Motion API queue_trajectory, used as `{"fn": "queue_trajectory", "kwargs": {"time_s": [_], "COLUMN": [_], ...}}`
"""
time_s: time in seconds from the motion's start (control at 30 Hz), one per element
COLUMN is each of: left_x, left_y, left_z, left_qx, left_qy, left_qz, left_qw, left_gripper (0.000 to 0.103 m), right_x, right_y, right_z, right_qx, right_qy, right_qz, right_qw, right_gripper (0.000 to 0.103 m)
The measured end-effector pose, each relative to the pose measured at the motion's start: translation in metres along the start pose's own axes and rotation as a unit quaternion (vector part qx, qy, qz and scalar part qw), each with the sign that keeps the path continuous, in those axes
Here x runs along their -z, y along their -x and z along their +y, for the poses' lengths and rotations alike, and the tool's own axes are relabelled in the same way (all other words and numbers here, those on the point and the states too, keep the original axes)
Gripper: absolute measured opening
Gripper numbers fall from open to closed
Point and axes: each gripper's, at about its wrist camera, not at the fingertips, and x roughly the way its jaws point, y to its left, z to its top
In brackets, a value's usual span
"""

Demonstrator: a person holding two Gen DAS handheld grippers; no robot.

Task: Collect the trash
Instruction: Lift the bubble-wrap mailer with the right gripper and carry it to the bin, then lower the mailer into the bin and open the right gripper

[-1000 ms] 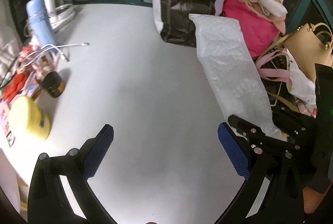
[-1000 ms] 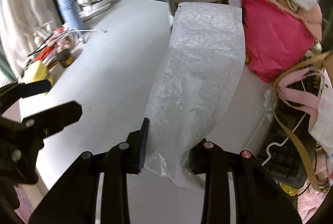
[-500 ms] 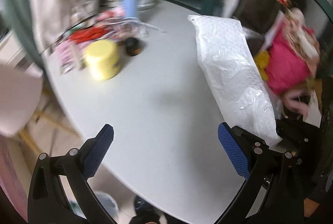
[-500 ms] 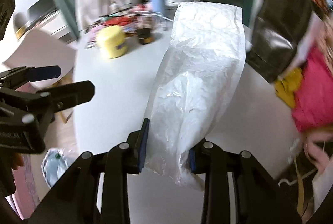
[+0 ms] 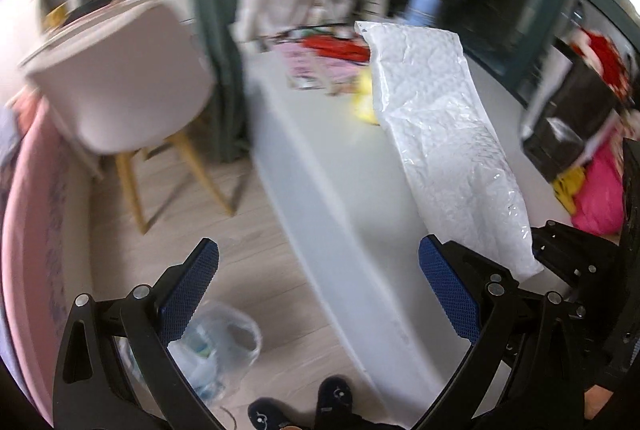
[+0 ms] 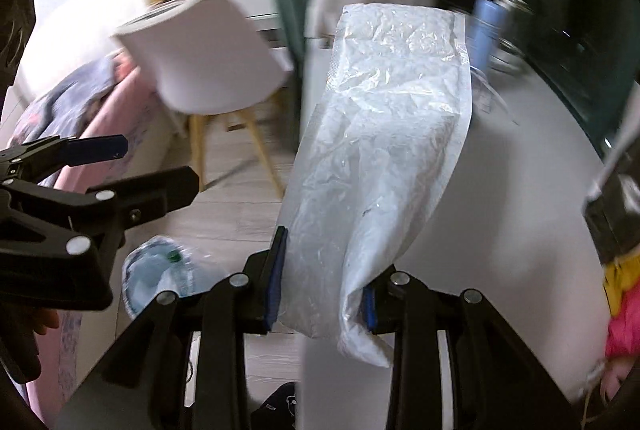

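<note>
My right gripper [image 6: 324, 282] is shut on the lower end of a long, crinkled white plastic wrapper [image 6: 384, 134], which stands up from the jaws over the table's edge. The left wrist view shows the same wrapper [image 5: 448, 134] at the right. My left gripper [image 5: 320, 294] is open and holds nothing; it hangs over the wooden floor beside the table, and appears in the right wrist view [image 6: 160, 162] at the left. Below it on the floor lies a clear plastic bag [image 5: 216, 346] [image 6: 160, 270] holding bottles and other trash.
The pale grey table [image 5: 320, 170] carries clutter at its far end, a blue flask [image 6: 484, 26], a dark bag [image 5: 568, 134] and a pink bag [image 5: 600, 198]. A white chair [image 5: 120, 86] stands left, with pink bedding [image 5: 28, 230] beyond. A person's dark shoes [image 5: 332, 398] stand at the bottom.
Both views have swung left, off the tabletop to its edge, the floor and the chair. The wrapper has stayed in the right gripper. The clear bag on the floor has come into view.
</note>
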Motion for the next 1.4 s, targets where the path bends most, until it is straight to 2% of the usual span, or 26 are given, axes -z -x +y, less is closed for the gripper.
{"fn": "queue_trajectory", "kwargs": {"time_s": [0.33,0.53,0.77,0.97,1.13,1.23,1.4], "left_x": [0.069,0.12,0.178,0.208,0.237,0.257,0.29], "left_y": [0.044,0.057,0.062,0.052,0.016,-0.008,-0.051], "left_z": [0.107,0.161,0.213,0.25,0.273,0.279,0.286], "left_qx": [-0.067,-0.104,-0.13,-0.136,-0.14,-0.134,-0.127], "left_qy": [0.083,0.125,0.177,0.204,0.207,0.212,0.214], "left_qz": [0.002,0.019,0.046,0.052,0.071,0.085,0.107], "left_qw": [0.9943,0.9866,0.9745,0.968,0.9657,0.9643,0.9627], "left_gripper": [0.097,0.097,0.097,0.097,0.097,0.097,0.097], "right_x": [0.005,0.026,0.05,0.066,0.084,0.099,0.129], "right_y": [-0.019,-0.05,-0.08,-0.107,-0.137,-0.16,-0.207], "right_z": [0.113,0.185,0.247,0.282,0.302,0.309,0.32], "right_qx": [-0.069,-0.116,-0.145,-0.158,-0.174,-0.198,-0.21], "right_qy": [0.089,0.146,0.196,0.221,0.227,0.231,0.258], "right_qz": [0.014,0.051,0.088,0.109,0.129,0.138,0.16], "right_qw": [0.993,0.981,0.966,0.956,0.949,0.942,0.93], "right_gripper": [0.03,0.03,0.03,0.03,0.03,0.03,0.03]}}
